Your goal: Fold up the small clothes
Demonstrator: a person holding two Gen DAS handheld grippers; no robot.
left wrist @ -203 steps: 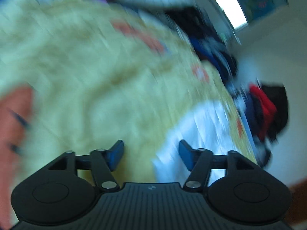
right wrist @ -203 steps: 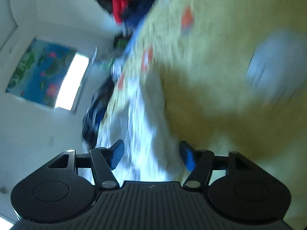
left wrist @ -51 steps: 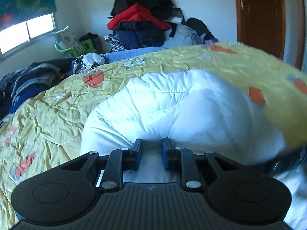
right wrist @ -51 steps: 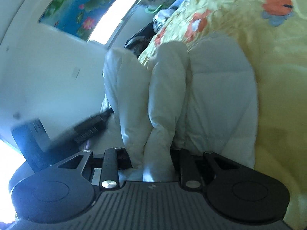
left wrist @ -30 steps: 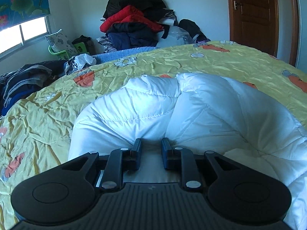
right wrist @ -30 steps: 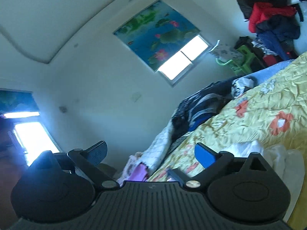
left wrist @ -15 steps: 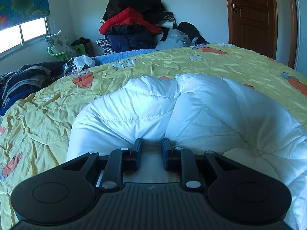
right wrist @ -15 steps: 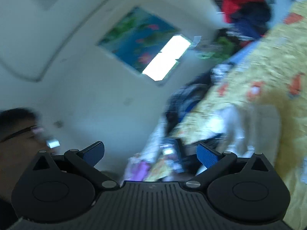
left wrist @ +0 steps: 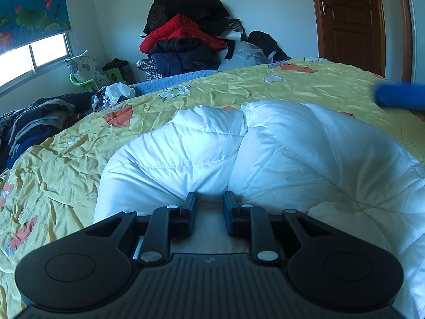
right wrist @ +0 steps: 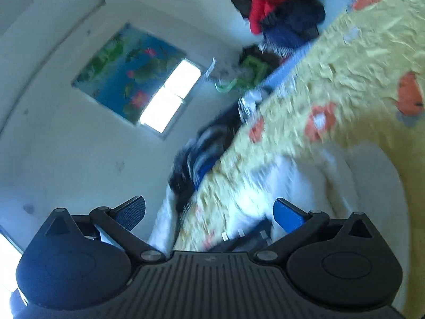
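A white padded jacket [left wrist: 279, 146] lies bunched on the yellow flowered bedcover [left wrist: 66, 159]. My left gripper [left wrist: 208, 204] is shut on the jacket's near edge, with pale fabric pinched between its blue pads. In the right wrist view, blurred and rolled over, my right gripper [right wrist: 209, 212] stands open with nothing between its fingers. The jacket [right wrist: 358, 180] shows beyond its right finger. A blurred blue finger of the right gripper [left wrist: 398, 97] juts in at the right edge of the left wrist view, above the bedcover and apart from the jacket.
Dark and red clothes [left wrist: 186, 40] are heaped against the far wall. More clothes [left wrist: 34, 125] spill along the bed's left side. A green basket [left wrist: 85, 82] sits under the window [left wrist: 32, 58]. A brown door [left wrist: 350, 21] stands at the back right.
The right gripper let go of the jacket earlier and now swings down toward the bed; its blue finger has entered the left wrist view. The left gripper keeps its hold and has not moved.
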